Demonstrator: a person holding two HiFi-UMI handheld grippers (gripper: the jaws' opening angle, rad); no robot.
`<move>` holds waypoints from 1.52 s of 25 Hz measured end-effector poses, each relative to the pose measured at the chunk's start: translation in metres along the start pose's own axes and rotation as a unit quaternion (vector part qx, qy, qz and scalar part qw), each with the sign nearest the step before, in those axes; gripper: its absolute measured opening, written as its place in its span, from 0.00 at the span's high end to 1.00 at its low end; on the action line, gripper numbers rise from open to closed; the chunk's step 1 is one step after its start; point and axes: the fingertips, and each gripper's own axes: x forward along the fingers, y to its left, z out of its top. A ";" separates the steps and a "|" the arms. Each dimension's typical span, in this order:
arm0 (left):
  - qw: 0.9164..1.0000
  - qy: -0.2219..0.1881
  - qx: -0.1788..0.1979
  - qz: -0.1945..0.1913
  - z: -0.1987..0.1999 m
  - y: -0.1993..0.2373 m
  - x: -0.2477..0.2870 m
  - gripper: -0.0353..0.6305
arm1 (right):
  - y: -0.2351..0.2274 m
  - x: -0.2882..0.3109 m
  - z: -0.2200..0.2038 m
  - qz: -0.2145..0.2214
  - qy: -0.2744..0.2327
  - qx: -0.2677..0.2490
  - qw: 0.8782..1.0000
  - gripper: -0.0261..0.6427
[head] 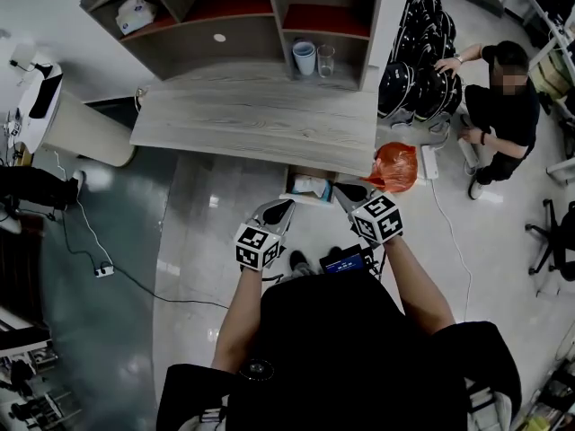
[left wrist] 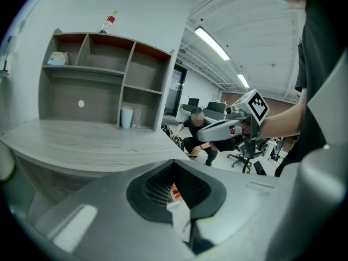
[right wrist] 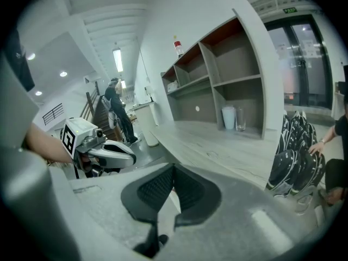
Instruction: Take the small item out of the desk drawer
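Note:
Under the grey desk (head: 252, 119) the drawer (head: 310, 187) stands open, with white and blue things inside. My left gripper (head: 286, 205) hovers just in front of it. In the left gripper view its pads (left wrist: 157, 186) pinch a small white and orange item (left wrist: 173, 192). My right gripper (head: 344, 189) is beside it to the right, near the drawer's right end. In the right gripper view its pads (right wrist: 187, 186) meet, shut with nothing between them. Each gripper shows in the other's view: the right gripper (left wrist: 202, 136) and the left gripper (right wrist: 132, 159).
An orange bag (head: 395, 167) hangs at the desk's right corner, close to my right gripper. The hutch (head: 243, 16) holds a white cup (head: 304, 57) and a glass (head: 325, 59). A person (head: 503, 106) crouches at the right by black helmets (head: 418, 70). Cables and a power strip (head: 103, 270) lie on the floor.

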 end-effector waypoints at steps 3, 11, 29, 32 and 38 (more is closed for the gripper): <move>1.000 0.001 0.001 0.009 0.001 -0.003 0.005 0.94 | -0.006 -0.004 -0.004 0.009 0.003 -0.004 1.000 0.96; 1.000 -0.001 0.004 0.031 0.006 0.001 0.012 0.94 | -0.017 0.009 -0.013 0.029 0.040 -0.045 0.998 0.96; 0.999 0.016 -0.037 0.019 -0.052 0.047 0.042 0.94 | -0.017 0.102 -0.068 0.055 0.133 -0.118 0.982 0.93; 0.999 0.017 -0.044 0.019 -0.062 0.051 0.047 0.94 | -0.019 0.114 -0.083 0.060 0.148 -0.123 0.979 0.92; 0.998 0.021 -0.054 0.016 -0.078 0.065 0.056 0.94 | -0.019 0.142 -0.097 0.066 0.173 -0.125 0.975 0.88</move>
